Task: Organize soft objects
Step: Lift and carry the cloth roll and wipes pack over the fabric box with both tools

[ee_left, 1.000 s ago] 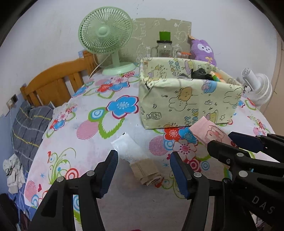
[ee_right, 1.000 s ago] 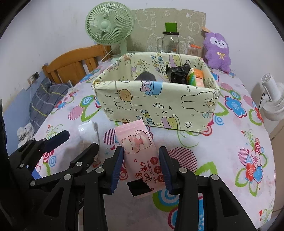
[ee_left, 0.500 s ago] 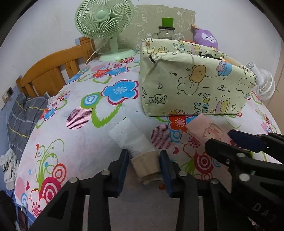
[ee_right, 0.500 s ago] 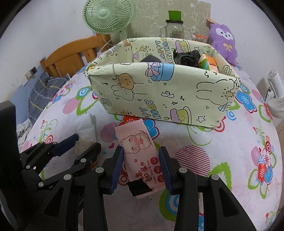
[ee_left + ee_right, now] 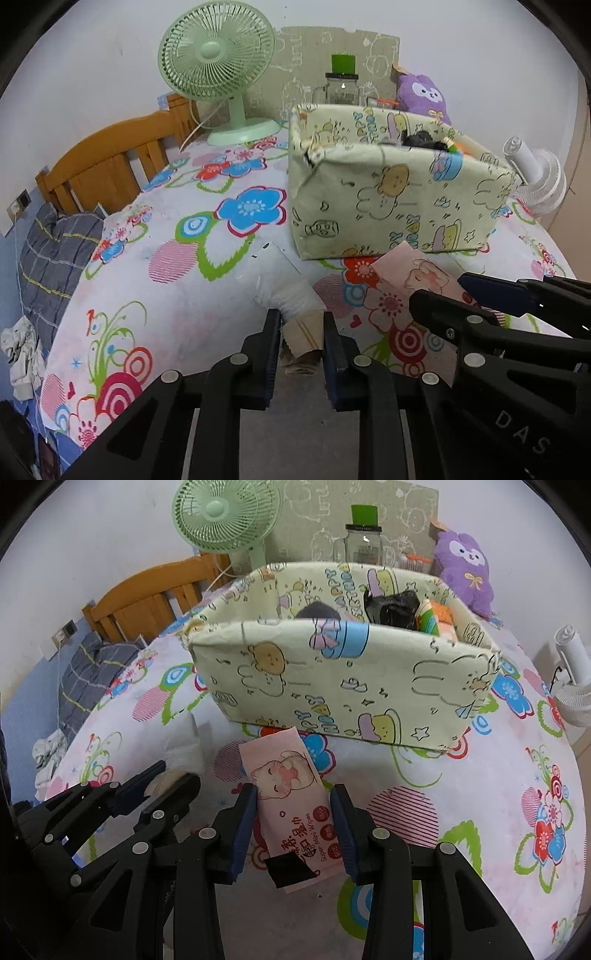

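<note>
- Left gripper [image 5: 300,334]: its blue pads, spread wide on either side of the rolled tan-and-white cloth [image 5: 295,306] one second ago, now press against the tan end of the roll; the jaws have narrowed to the roll's width. The white end extends forward, and whether it rests on the floral tablecloth [image 5: 177,295] or hangs just clear of it cannot be told.
- Right gripper [image 5: 293,819]: unchanged across the interval. Its pads pinch the pink wet-wipes pack [image 5: 291,794] by its two long edges, the cat print pointing toward the box (the pack's far end shows just below the near wall).
- Fabric storage box [image 5: 343,686]: appeared closer and lower half a second ago, while now part of its interior is visible in both views. This suggests both tools have come up from the table with their loads, though the lift of the roll itself is a judgement, not something plainly shown.
- Box contents: a black crumpled item [image 5: 391,609] and an orange-and-green item [image 5: 432,620] lie at the right end; a dark rounded object sits nearer the middle. The left end looks free.
- Meaning for the task: both remaining soft objects on the near table appear secured, one per tool. The grasping step seems complete, and carrying each over the near wall for release inside would follow.
- Risk: the roll is soft and held only at one end, so its white part may sag or unroll in transit.
</note>
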Demonstrator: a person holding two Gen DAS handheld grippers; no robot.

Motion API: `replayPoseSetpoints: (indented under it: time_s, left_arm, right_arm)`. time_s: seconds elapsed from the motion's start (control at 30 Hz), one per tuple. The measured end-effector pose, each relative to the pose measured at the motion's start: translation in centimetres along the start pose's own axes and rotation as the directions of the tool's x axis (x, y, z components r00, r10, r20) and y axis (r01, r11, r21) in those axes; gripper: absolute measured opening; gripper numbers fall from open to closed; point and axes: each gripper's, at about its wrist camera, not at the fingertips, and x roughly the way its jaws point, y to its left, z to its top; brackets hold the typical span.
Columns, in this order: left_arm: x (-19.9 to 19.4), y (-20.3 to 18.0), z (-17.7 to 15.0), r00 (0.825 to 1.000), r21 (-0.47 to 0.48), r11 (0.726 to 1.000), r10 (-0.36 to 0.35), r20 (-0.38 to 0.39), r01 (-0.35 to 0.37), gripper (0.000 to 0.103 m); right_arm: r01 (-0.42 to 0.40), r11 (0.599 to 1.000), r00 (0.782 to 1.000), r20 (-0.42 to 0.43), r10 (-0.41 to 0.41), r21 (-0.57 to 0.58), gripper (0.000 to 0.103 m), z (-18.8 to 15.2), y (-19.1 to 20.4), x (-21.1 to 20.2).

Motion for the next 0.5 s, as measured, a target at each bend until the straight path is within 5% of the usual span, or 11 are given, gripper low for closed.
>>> replayPoseSetpoints:
  time_s: [0.5]
  left_arm:
    - [-5.9, -1.5, 2.1, 0.994, 0.04, 0.999, -0.006, 0.112, 0.002, 0.02]
  right_arm:
    - [0.015, 1.0, 0.992, 0.127, -0.015, 0.006, 0.044, 1.0, -0.3, -6.6]
